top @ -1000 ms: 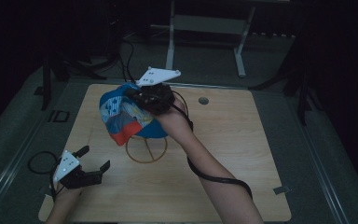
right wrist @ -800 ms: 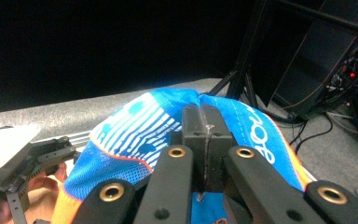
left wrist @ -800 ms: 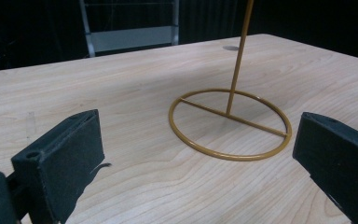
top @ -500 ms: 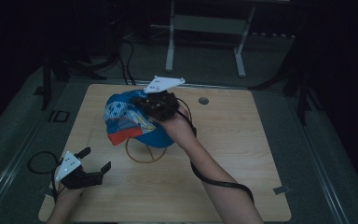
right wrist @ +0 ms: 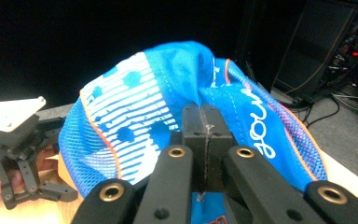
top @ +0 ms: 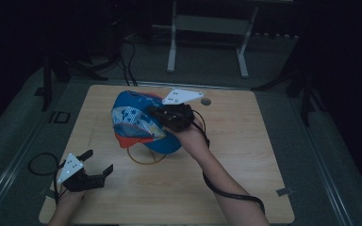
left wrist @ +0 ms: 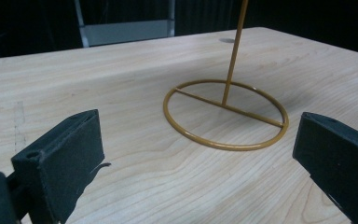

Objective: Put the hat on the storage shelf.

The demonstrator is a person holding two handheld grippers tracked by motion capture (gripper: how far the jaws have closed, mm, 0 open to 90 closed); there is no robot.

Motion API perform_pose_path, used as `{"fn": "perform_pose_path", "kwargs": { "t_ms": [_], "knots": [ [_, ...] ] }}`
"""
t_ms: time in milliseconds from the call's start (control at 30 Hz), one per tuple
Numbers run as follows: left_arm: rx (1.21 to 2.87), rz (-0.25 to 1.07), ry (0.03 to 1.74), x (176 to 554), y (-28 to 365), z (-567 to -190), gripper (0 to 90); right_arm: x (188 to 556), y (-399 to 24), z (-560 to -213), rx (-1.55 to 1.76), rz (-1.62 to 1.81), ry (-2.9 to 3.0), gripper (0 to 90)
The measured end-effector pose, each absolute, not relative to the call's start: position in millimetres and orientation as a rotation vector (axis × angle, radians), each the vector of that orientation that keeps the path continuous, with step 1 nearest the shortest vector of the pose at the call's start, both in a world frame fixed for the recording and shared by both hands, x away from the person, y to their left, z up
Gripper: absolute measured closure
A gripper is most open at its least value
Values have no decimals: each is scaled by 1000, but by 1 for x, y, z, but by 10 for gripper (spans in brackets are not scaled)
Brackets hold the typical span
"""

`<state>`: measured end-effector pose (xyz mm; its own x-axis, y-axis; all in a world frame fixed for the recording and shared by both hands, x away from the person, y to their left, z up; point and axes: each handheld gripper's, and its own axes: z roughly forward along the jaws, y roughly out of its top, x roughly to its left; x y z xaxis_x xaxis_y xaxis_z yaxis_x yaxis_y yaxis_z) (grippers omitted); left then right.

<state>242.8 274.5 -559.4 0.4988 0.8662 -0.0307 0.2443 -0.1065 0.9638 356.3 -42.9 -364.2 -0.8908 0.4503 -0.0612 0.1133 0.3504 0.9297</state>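
Cap [top: 139, 123]: blue baseball cap with white dotted and striped mesh panels, orange piping, an orange-red underside to the brim, and white lettering on one panel; its fabric is bunched where it is pinched.
Cap position: held above the middle of the table, over the stand [top: 145, 156], and tilted. Whether it touches the stand's rod cannot be told.
Left gripper [top: 96, 165]: rests low at the near left corner of the table, jaws spread wide with nothing between them, well apart from the cap.
Stand: mustard-yellow wire ring with a crossbar, flat on the wood, a thin upright rod [left wrist: 233, 51] rising from the crossbar.
Right gripper [top: 155, 112]: jaws pressed together on a fold of the cap's crown, grey three-cornered plate on top.
Table [top: 245, 155]: pale wood, square, with a small round grommet [top: 206, 101] near its far edge.
Room: dark; grey floor, cables on the left, a metal frame leg behind the table.
Change: the cap and right gripper sit lower and nearer the stand than a second ago; the left gripper lies where it lay.
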Motion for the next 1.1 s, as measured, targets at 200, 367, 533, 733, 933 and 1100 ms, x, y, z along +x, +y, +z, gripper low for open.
{"fn": "perform_pose_path", "kwargs": {
  "t_ms": [200,367,533,733,933,1100],
  "knots": [
    [1620,694,972,243,275,-560,21,355,-49,-372,519,1536,2320,900],
    [1631,682,970,244,275,-562,22,358,-52,-379,549,1524,2313,900],
    [1624,677,969,244,275,-562,21,361,-52,-380,581,1537,2304,900],
    [1624,667,970,244,276,-563,22,366,-46,-376,584,1556,2316,900],
    [1623,666,968,243,277,-563,22,366,-36,-380,562,1553,2339,896],
    [1614,662,968,243,278,-564,22,365,-38,-386,579,1574,2331,785]
  ]
}}
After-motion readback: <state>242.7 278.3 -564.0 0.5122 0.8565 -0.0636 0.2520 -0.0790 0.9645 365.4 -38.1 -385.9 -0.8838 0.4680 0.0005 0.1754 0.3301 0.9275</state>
